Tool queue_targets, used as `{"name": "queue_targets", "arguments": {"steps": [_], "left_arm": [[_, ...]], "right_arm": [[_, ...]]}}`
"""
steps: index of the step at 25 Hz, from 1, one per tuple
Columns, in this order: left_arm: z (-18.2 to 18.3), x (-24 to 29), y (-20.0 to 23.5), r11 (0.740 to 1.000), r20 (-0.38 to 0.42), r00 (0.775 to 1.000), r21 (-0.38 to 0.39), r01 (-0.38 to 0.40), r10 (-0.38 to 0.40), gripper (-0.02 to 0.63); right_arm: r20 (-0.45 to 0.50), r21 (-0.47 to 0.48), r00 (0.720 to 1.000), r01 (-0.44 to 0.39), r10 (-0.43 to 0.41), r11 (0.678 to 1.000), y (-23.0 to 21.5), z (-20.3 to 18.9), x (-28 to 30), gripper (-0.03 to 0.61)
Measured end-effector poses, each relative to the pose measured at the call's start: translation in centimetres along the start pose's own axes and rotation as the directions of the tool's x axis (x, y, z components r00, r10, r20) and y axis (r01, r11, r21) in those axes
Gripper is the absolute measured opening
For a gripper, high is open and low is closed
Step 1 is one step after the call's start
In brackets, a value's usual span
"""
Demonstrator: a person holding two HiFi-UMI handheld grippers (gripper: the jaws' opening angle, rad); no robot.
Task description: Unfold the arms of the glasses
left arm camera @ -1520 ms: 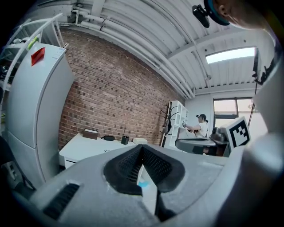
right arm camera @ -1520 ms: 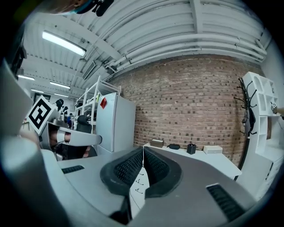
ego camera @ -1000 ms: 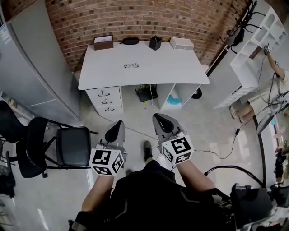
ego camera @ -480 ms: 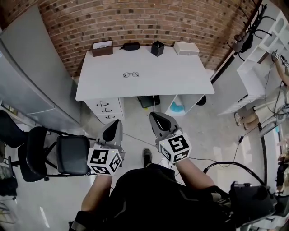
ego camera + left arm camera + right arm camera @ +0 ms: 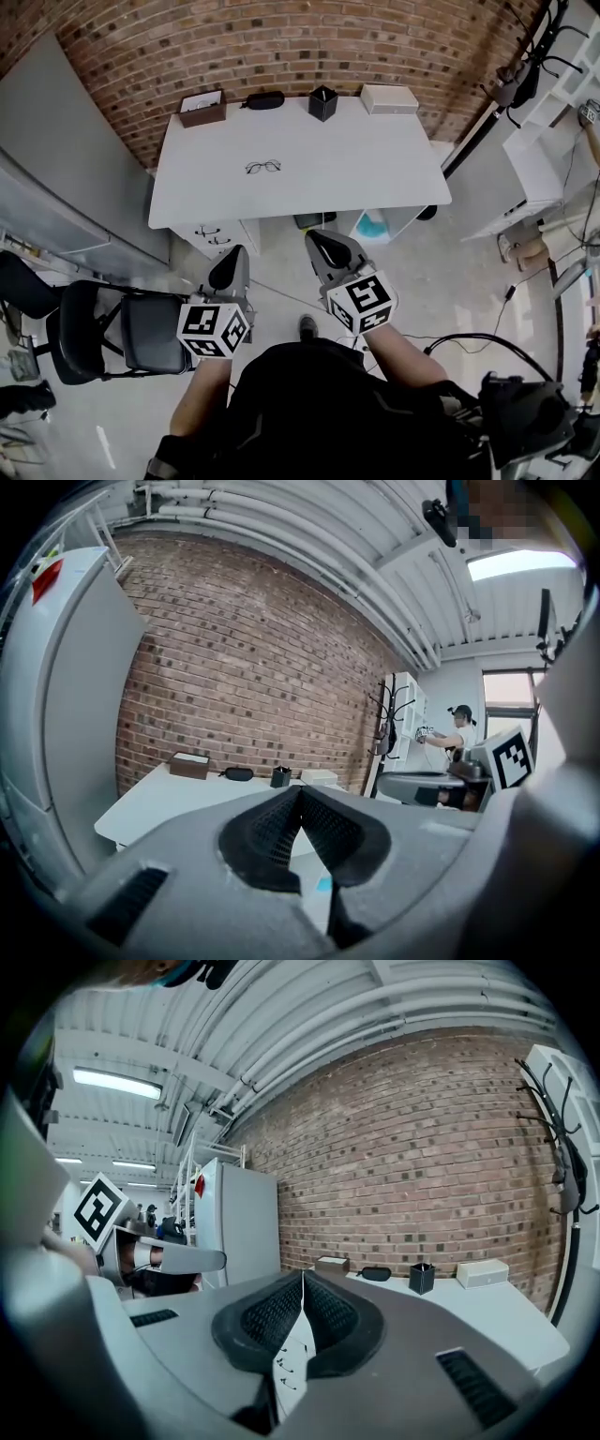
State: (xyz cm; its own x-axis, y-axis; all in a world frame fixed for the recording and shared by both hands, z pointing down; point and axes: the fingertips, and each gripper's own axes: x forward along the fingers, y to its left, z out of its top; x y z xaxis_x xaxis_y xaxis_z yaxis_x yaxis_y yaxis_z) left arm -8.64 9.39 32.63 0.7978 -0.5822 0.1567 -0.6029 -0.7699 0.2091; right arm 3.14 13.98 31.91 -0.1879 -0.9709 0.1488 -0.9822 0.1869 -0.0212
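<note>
**Both hand-held grippers carried shut, well short of the glasses**

Nearest the camera, the left hand-held gripper (image 5: 234,262) and the right hand-held gripper (image 5: 323,246) are held side by side in front of the body, above the floor, and pointed toward the tabletop (image 5: 375,159). In each gripper's own view the ribbed pads are seen pressed together with nothing between them, so both are closed and empty. This is judged a carrying posture, since nothing lies within reach to be gripped.

To the left, a black chair (image 5: 141,328) is set apart from the desk, so the front edge is left free. A drawer unit (image 5: 220,232) is tucked under the left part of the tabletop.

The glasses (image 5: 263,167) are laid on the white surface, left of centre and well apart from both grippers. They are clear of every other item, which should allow an approach from either side. Whether their arms are folded cannot be told, as they are shown too small.

Along the back edge, against the brick wall (image 5: 281,47), a brown box (image 5: 202,108), a dark case (image 5: 264,99), a black pen holder (image 5: 322,102) and a white box (image 5: 390,97) are lined up, out of the working area.

The unfolding is judged not yet begun, and the jaws would have to be opened before anything could be taken
</note>
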Motion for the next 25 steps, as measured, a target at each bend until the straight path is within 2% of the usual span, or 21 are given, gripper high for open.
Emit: {"name": "queue_targets", "arguments": {"steps": [7,11,18,25], "left_arm": [[0.2,5.3,-2.0,1.000,-0.034,0.999,0.026,-0.002,0.003,0.009],[0.0,6.8,-2.0,0.999,-0.051,0.999,0.040,-0.018,0.020,0.009],[-0.6,8.6,-0.3,0.999,-0.077,0.996,0.023,-0.035,0.037,0.009],[-0.8,10.9,2.8,1.000,-0.081,0.997,-0.001,-0.010,0.010,0.009]], "right_arm": [[-0.008,0.014,0.999,-0.043,0.043,0.999,-4.9,0.1,1.0,0.009],[-0.010,0.018,0.997,-0.072,0.072,0.997,-6.0,0.0,1.8,0.009],[-0.026,0.038,0.996,-0.087,0.088,0.995,-7.2,-0.7,4.6,0.009],[-0.045,0.026,0.997,-0.059,0.060,0.998,-8.2,-1.0,8.1,0.009]]}}
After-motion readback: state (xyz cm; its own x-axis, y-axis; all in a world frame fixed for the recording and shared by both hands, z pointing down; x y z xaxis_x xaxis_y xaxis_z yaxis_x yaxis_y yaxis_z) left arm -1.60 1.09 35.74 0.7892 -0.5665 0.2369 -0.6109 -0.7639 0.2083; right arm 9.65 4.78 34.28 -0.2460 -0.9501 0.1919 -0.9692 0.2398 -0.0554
